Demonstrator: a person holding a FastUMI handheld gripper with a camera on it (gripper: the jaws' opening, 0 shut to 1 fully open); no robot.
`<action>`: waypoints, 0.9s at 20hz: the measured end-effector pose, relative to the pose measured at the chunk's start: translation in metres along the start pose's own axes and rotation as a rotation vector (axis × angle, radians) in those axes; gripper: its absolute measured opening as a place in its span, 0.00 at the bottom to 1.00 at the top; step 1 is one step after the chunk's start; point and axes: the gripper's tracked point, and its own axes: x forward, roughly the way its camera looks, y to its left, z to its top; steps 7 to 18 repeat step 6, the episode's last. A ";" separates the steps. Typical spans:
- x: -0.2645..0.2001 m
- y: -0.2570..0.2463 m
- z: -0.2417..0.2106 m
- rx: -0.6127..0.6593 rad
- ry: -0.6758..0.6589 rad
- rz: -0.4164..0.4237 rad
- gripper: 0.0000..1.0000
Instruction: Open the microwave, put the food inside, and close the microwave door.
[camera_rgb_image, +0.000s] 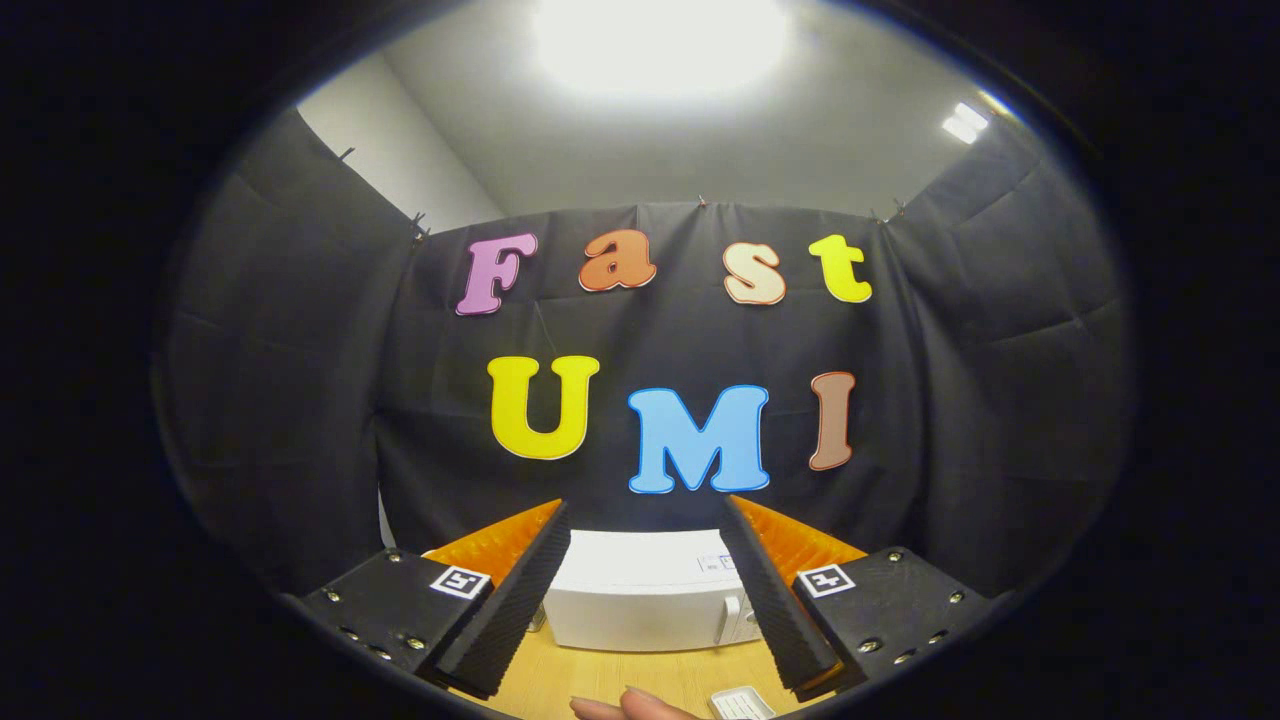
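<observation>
My gripper (645, 590) is spread wide open with nothing in it. White microwave (640, 595) sits shut on the wooden table (600, 680) ahead, framed between the fingers. Fingertips of a hand (630, 708) poke in below.

Microwave (640, 595) on table (600, 680) (beyond tool (645, 590))

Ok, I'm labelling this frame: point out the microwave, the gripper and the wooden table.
microwave (640, 590): gripper view, white front, between the fingers.
gripper (645, 600): gripper view, midway between its open fingertips.
wooden table (600, 680): gripper view, bare top.
</observation>
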 end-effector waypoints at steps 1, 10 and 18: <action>-0.002 0.005 -0.002 0.004 0.003 0.013 0.96; -0.004 0.002 0.003 -0.019 -0.017 0.009 0.96; -0.004 0.002 0.003 -0.019 -0.017 0.009 0.96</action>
